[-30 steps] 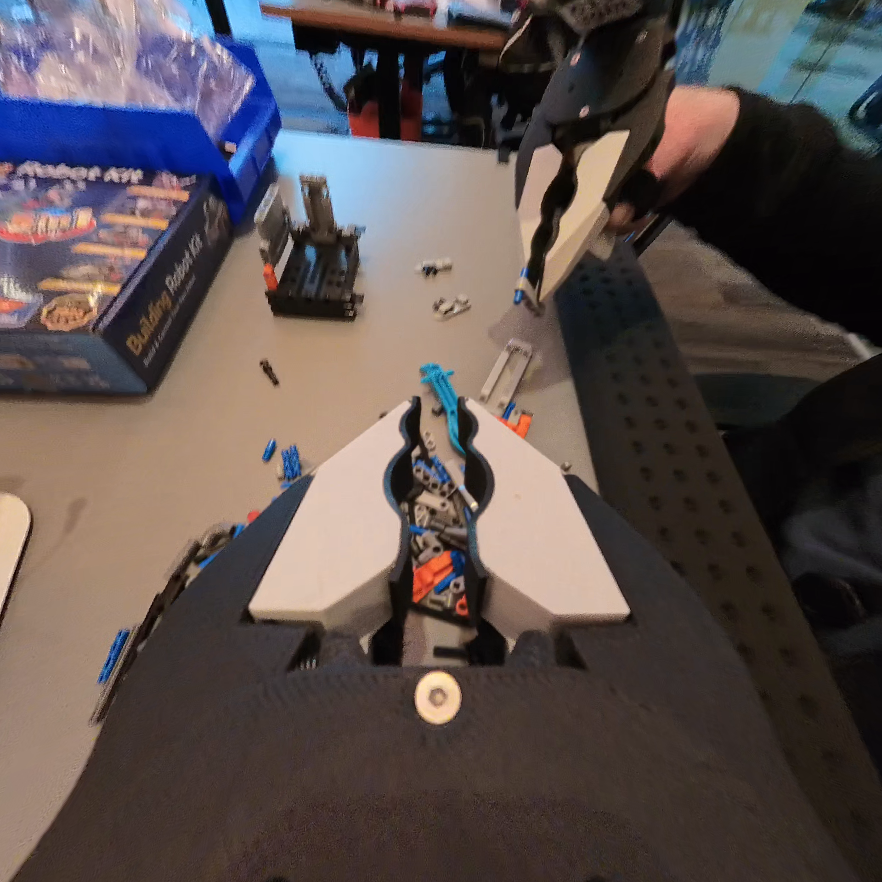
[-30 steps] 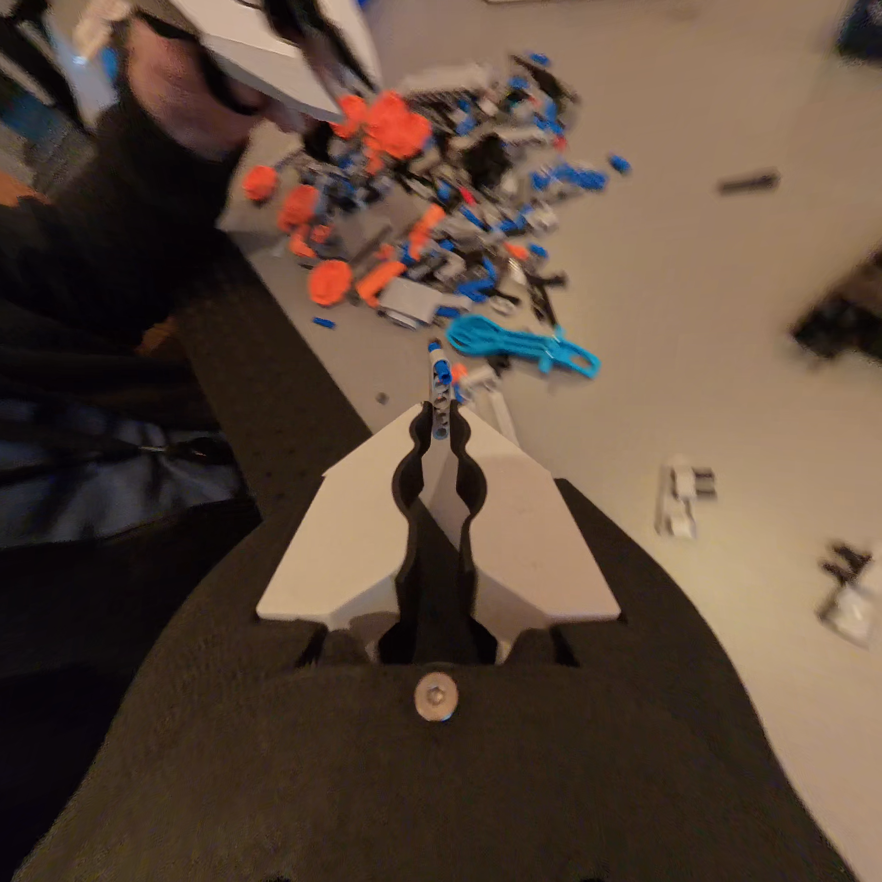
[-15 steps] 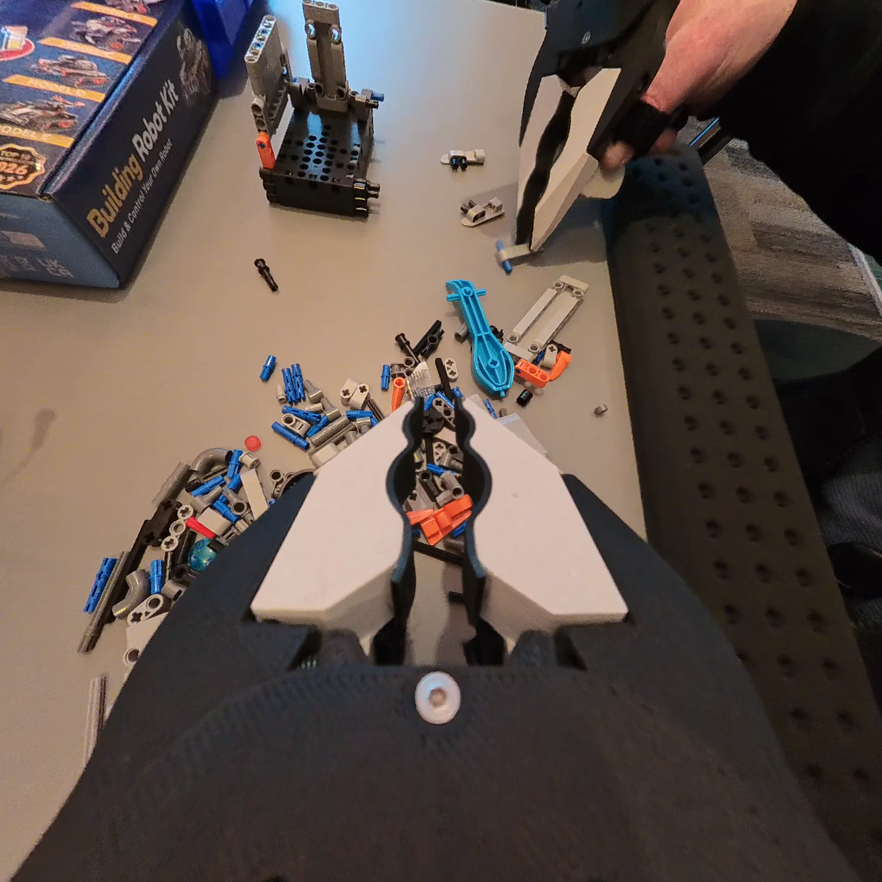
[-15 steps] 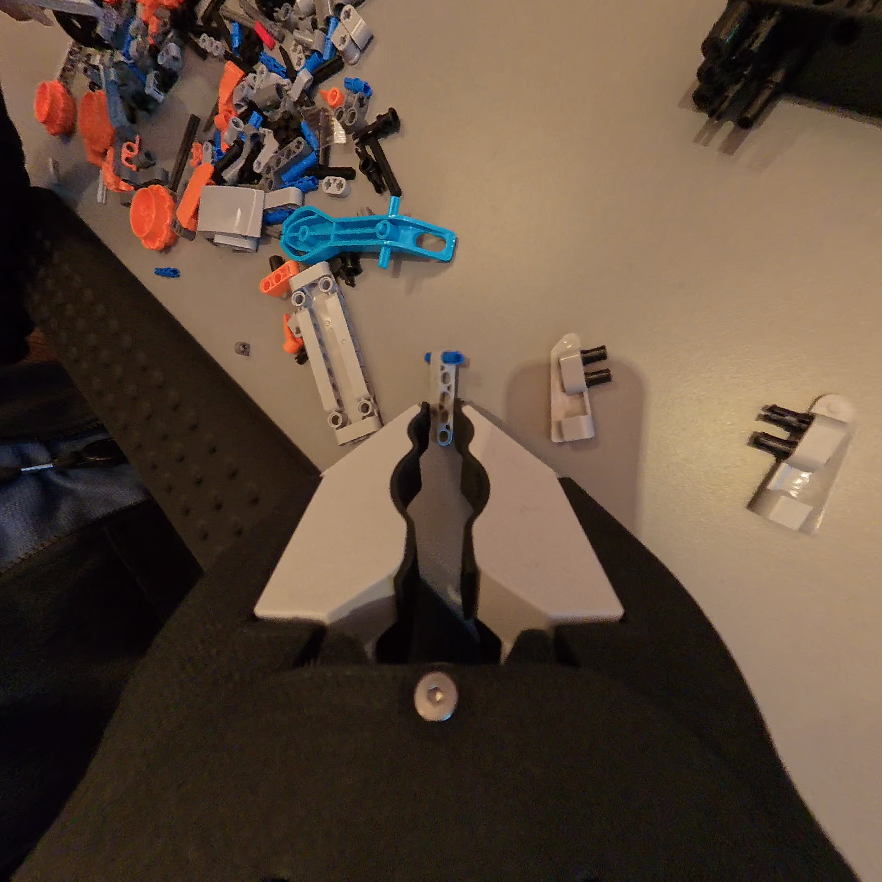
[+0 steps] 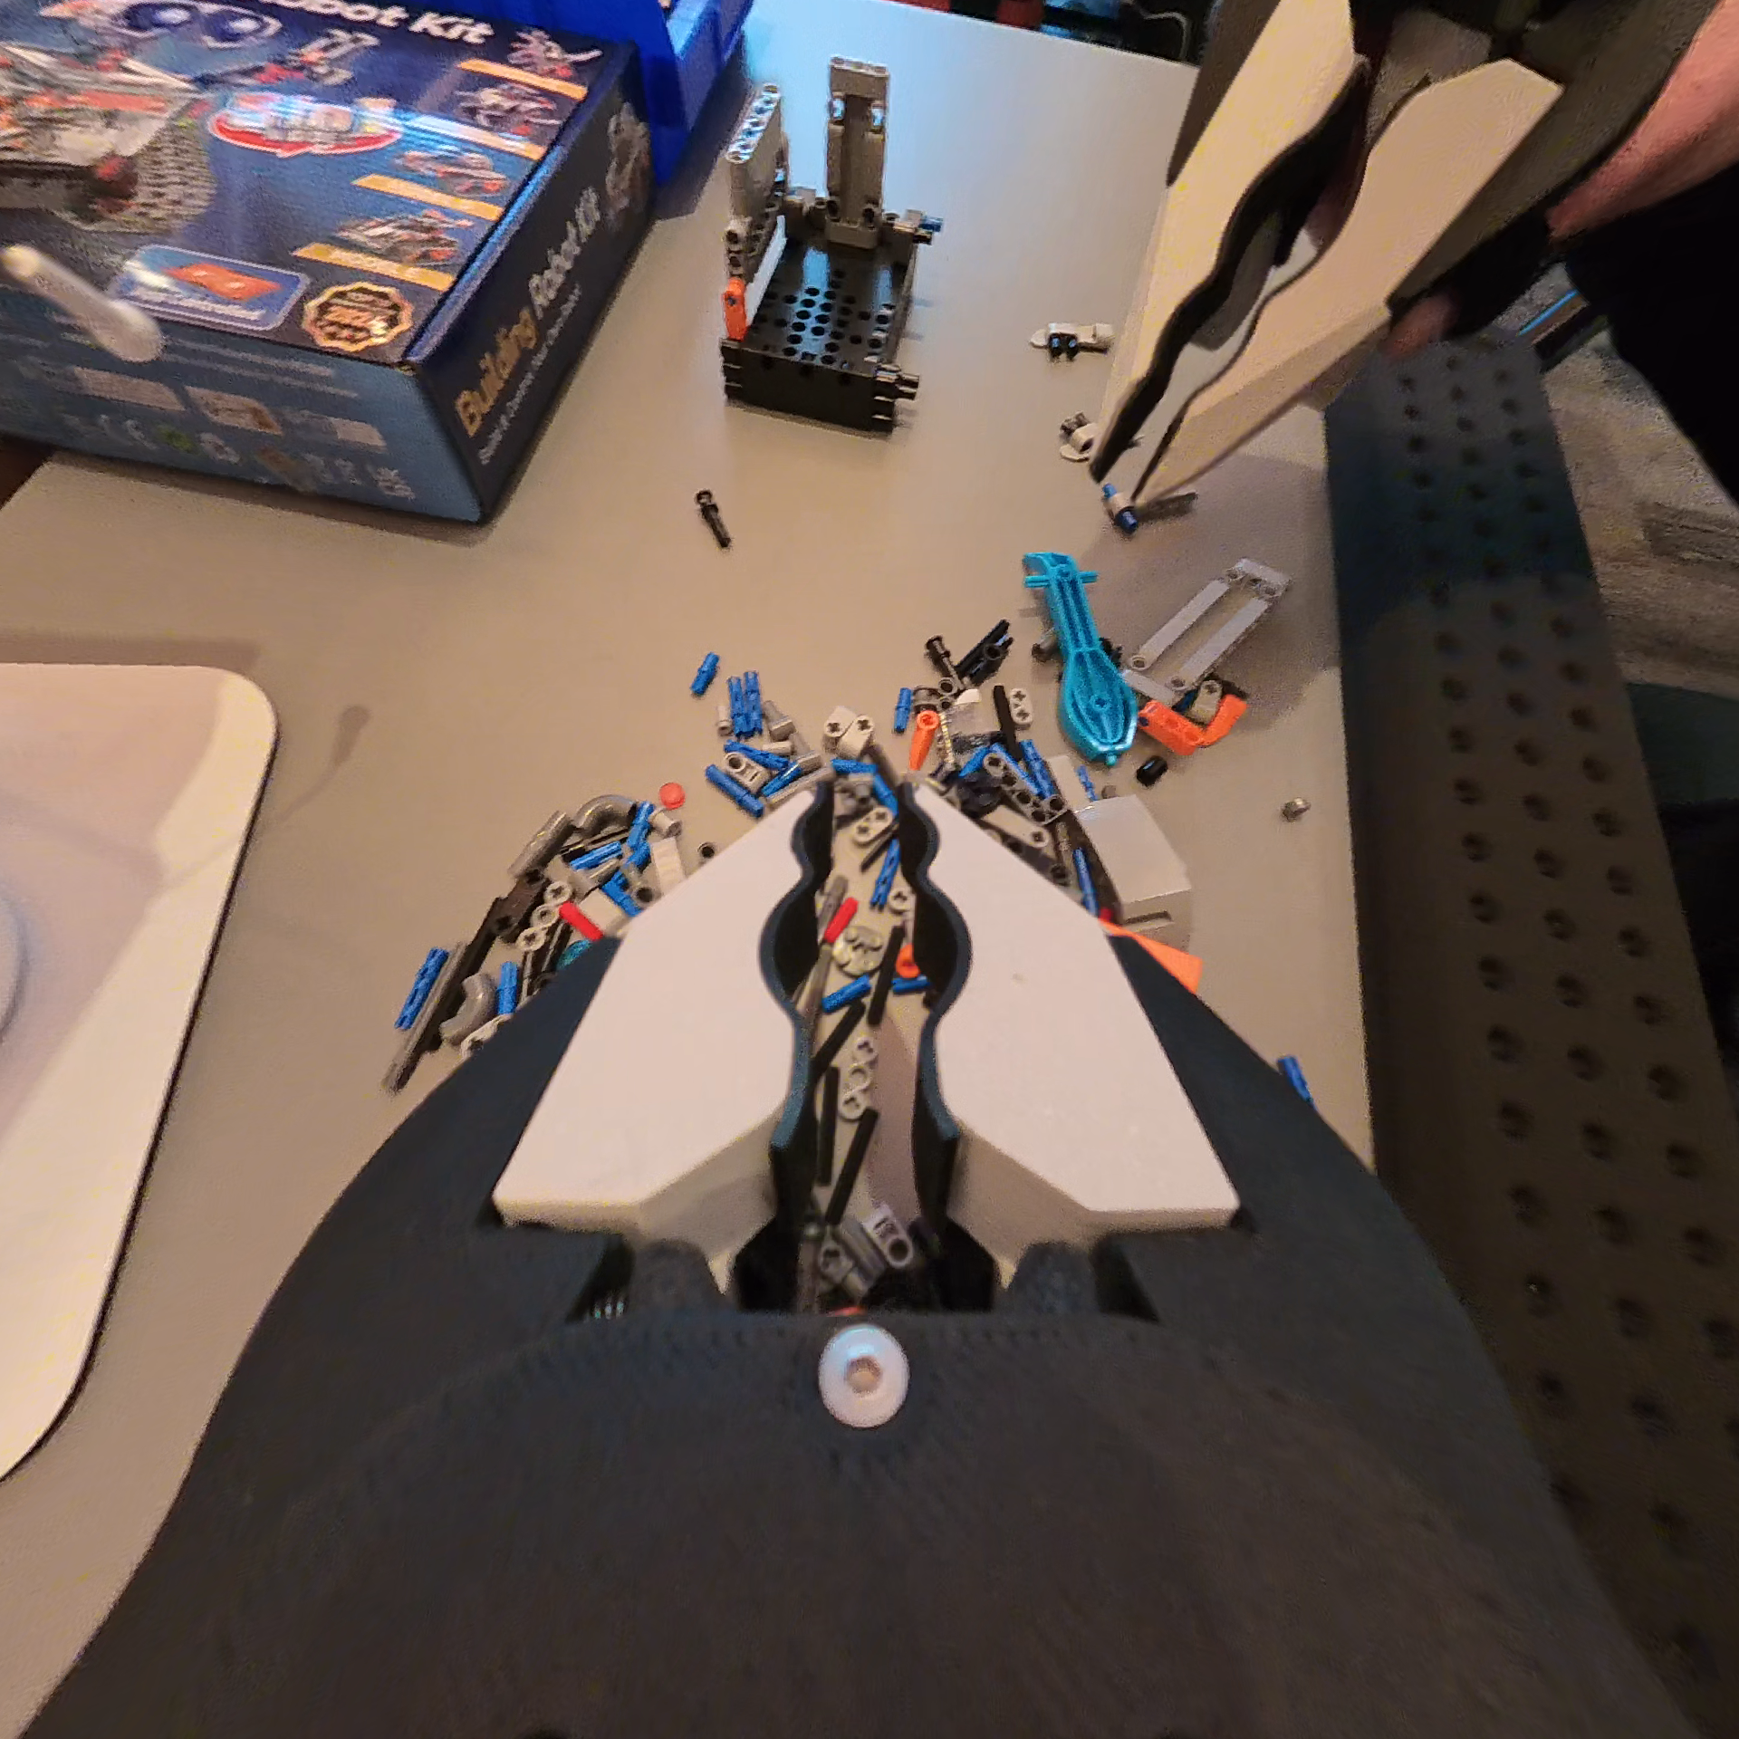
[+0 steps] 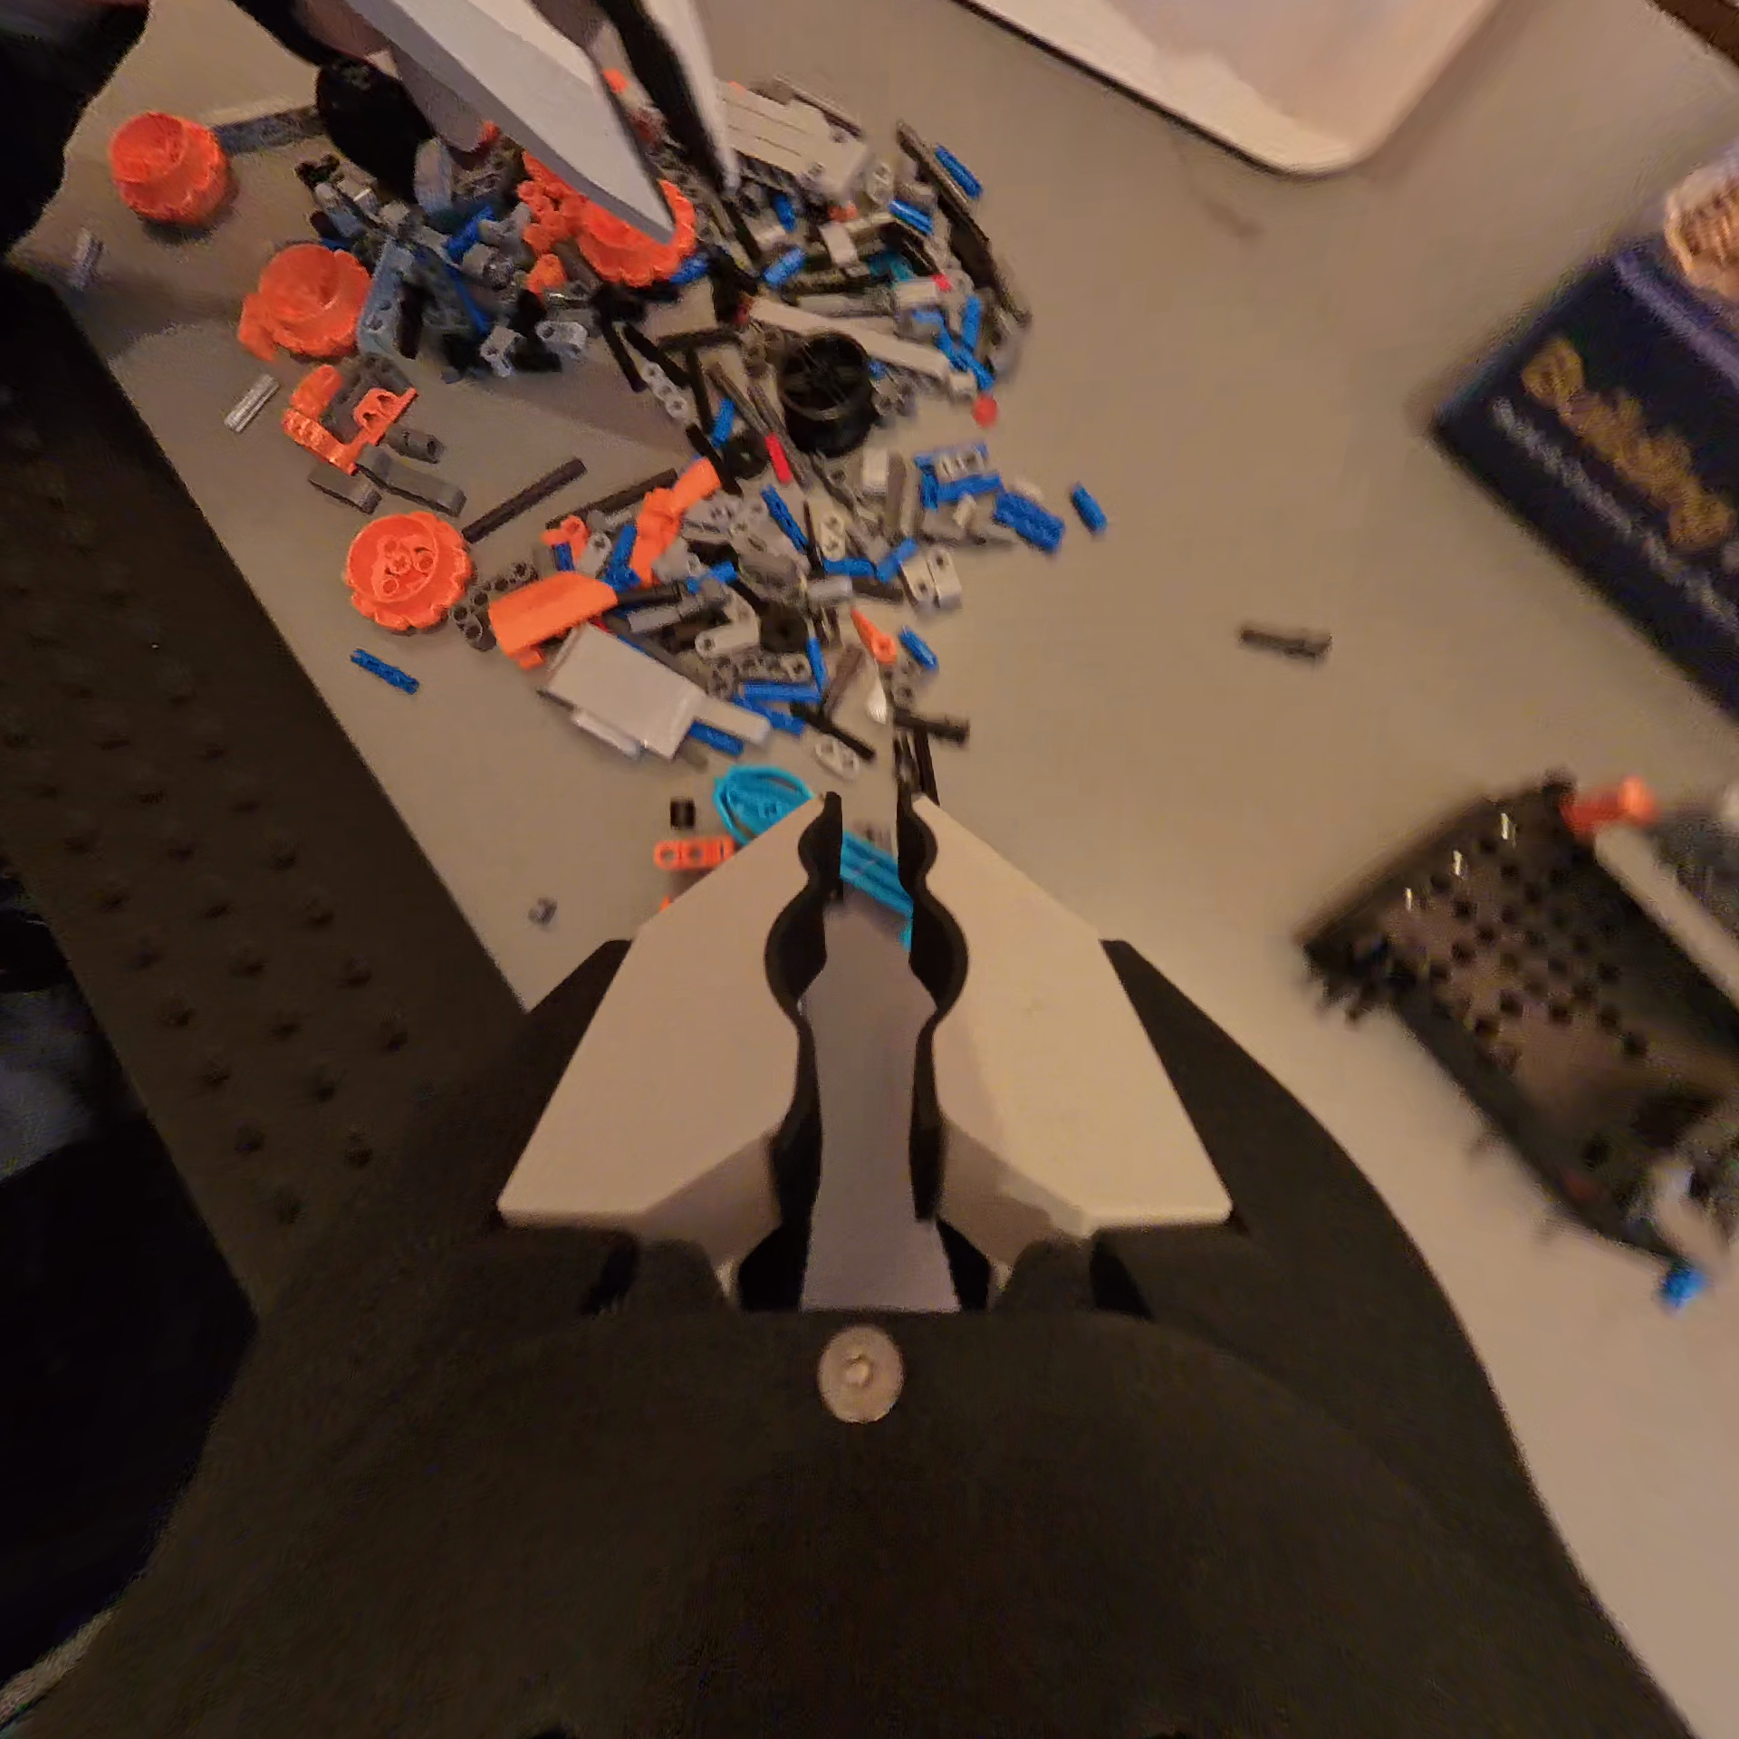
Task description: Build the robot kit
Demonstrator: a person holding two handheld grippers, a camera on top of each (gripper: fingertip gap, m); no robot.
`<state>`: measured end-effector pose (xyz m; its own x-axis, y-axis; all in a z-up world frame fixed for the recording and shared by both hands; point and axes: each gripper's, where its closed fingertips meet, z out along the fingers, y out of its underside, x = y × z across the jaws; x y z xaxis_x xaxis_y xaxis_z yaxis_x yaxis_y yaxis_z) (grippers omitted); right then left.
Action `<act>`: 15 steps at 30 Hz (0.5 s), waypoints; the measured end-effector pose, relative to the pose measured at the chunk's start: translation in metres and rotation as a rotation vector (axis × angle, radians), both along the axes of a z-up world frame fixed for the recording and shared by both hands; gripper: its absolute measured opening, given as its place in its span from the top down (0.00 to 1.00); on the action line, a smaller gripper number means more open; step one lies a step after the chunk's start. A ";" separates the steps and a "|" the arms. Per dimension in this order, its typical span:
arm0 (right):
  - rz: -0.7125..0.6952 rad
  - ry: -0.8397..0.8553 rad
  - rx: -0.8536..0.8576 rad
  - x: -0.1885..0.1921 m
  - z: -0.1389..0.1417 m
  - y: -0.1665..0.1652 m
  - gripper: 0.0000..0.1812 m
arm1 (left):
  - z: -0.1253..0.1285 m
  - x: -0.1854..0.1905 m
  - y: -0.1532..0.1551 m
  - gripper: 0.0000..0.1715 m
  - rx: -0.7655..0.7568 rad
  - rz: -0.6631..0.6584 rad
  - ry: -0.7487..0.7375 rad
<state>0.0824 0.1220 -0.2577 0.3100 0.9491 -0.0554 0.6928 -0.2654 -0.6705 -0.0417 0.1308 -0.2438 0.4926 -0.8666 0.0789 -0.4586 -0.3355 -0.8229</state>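
1. Two tongs are in view above a grey counter (image 5: 470, 602). The left tongs (image 5: 866, 800) stand parted and empty, low over a pile of small parts (image 5: 753, 743) in blue, grey, black and orange.
2. The right tongs (image 6: 861, 809) are also parted with nothing between them. A cyan tool (image 6: 753, 795) lies on the counter beneath their tips.
3. In the left wrist view, a hand (image 5: 1675, 122) holds the right tongs tilted down. Their tips are just beside a small grey beam with a blue pin (image 5: 1124, 503), which lies on the counter and is not gripped.
4. A black perforated frame (image 5: 828, 320) with grey uprights stands farther back, well apart from both tongs.
5. A blue box (image 5: 329, 235) lies to its left, a white tray (image 5: 94, 894) sits at the near left, and orange wheels (image 6: 406, 569) edge the pile.
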 end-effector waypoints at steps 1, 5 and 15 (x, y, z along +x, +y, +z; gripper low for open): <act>0.045 -0.004 0.037 -0.013 0.000 0.001 0.96 | 0.000 -0.004 0.001 0.94 0.005 0.009 0.007; 0.154 -0.024 0.029 -0.054 -0.012 0.007 0.95 | 0.000 -0.012 0.005 0.94 0.005 0.035 0.011; 0.343 -0.129 0.026 -0.111 -0.052 0.002 0.97 | -0.003 -0.020 0.010 0.94 0.004 0.067 0.029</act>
<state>-0.0284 0.1240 -0.3099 -0.0237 0.9997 -0.0112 0.8179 0.0129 -0.5752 -0.0618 0.1408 -0.2468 0.5518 -0.8318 0.0603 -0.4588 -0.3632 -0.8109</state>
